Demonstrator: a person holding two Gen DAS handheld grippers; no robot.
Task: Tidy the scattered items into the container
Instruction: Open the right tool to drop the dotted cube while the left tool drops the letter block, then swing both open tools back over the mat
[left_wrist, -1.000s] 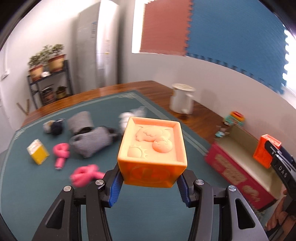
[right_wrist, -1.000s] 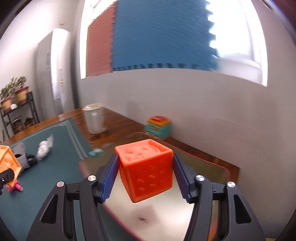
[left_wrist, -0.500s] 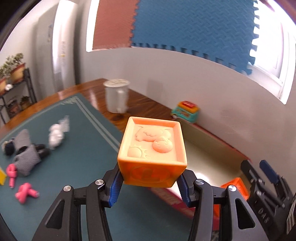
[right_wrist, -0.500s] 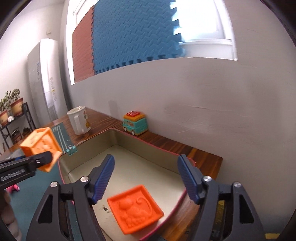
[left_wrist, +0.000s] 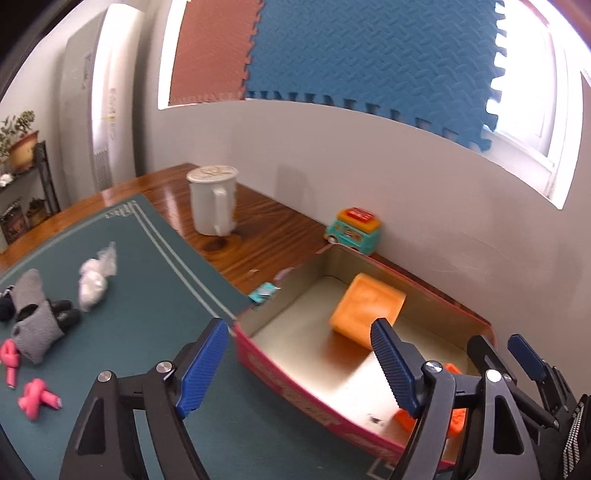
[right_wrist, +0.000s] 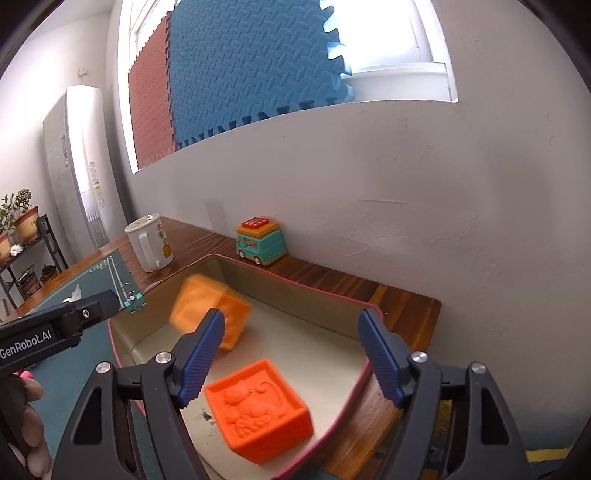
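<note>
The wooden table (left_wrist: 258, 251) bears a green mat (left_wrist: 140, 280), white mug (left_wrist: 213, 201), toy bus (left_wrist: 352, 230) and pink-rimmed tin (left_wrist: 295, 376).

Wall: white plaster (right_wrist: 424, 184), plain, w/ faint scuffs.
Window: bright daylight, upper right (left_wrist: 532, 110); mostly covered by foam mats, blue (left_wrist: 369, 55) & red-brown (left_wrist: 210, 48).
AC unit: tall, white, floor-standing in corner (left_wrist: 107, 107).
Shelf: black metal rack at far left (right_wrist: 40, 254) w/ potted plants (right_wrist: 22, 214).
Table: glossy wood top (left_wrist: 258, 236), teal mat (left_wrist: 129, 277) over most of it.
</note>
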